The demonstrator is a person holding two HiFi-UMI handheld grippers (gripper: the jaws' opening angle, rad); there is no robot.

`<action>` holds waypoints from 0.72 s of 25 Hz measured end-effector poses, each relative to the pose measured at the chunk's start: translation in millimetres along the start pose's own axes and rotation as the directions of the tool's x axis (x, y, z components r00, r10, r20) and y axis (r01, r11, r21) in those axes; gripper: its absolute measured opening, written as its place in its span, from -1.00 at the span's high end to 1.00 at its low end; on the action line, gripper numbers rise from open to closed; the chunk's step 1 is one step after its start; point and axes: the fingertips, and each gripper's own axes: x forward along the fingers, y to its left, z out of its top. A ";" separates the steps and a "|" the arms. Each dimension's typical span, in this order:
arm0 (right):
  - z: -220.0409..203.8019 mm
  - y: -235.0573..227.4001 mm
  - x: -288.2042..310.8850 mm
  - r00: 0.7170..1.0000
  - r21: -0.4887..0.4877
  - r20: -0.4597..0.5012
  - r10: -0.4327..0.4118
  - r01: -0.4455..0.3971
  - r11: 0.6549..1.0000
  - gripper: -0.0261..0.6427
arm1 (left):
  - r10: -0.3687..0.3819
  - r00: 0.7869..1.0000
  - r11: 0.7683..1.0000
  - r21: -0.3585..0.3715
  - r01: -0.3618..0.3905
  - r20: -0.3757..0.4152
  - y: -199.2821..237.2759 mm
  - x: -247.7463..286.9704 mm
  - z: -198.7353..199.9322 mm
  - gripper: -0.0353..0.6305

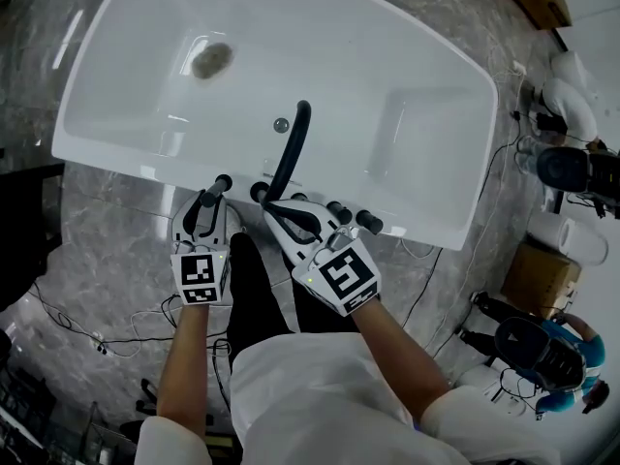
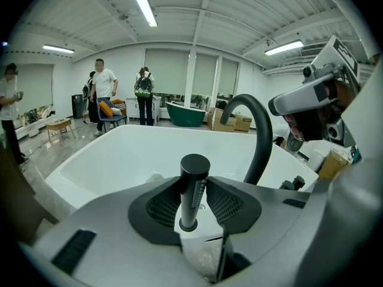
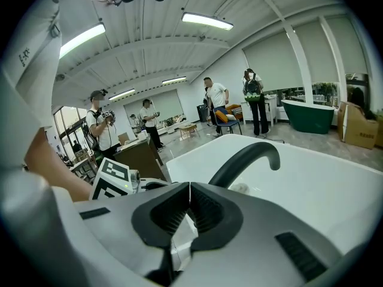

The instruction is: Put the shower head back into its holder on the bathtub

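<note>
Shower head (image 1: pixel 219 184), a stiff black rod, stands upright just left of the curved faucet (image 2: pixel 258 136), at the bathtub (image 1: pixel 116 158) rim. The left gripper (image 2: pixel 191 182) clamps its smooth middle (probably slippery, rather light). The right gripper (image 3: pixel 190 190) is closed, empty.

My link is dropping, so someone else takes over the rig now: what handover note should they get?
Left claw: shut on the black shower head, held upright over the bathtub rim, left of the spout in the head view.
Right claw: shut, empty, near the spout's base.
Done: shower head gripped and brought to the rim.
Left: seat it in its holder (seating cannot be confirmed yet), then release.
</note>
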 end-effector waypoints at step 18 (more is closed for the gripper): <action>1.9 -0.2 -0.8 1.000 -0.001 -0.001 0.000 0.000 1.000 0.87 | -0.004 0.998 0.998 0.066 0.008 -0.059 -9.4 13.8 -9.4 0.47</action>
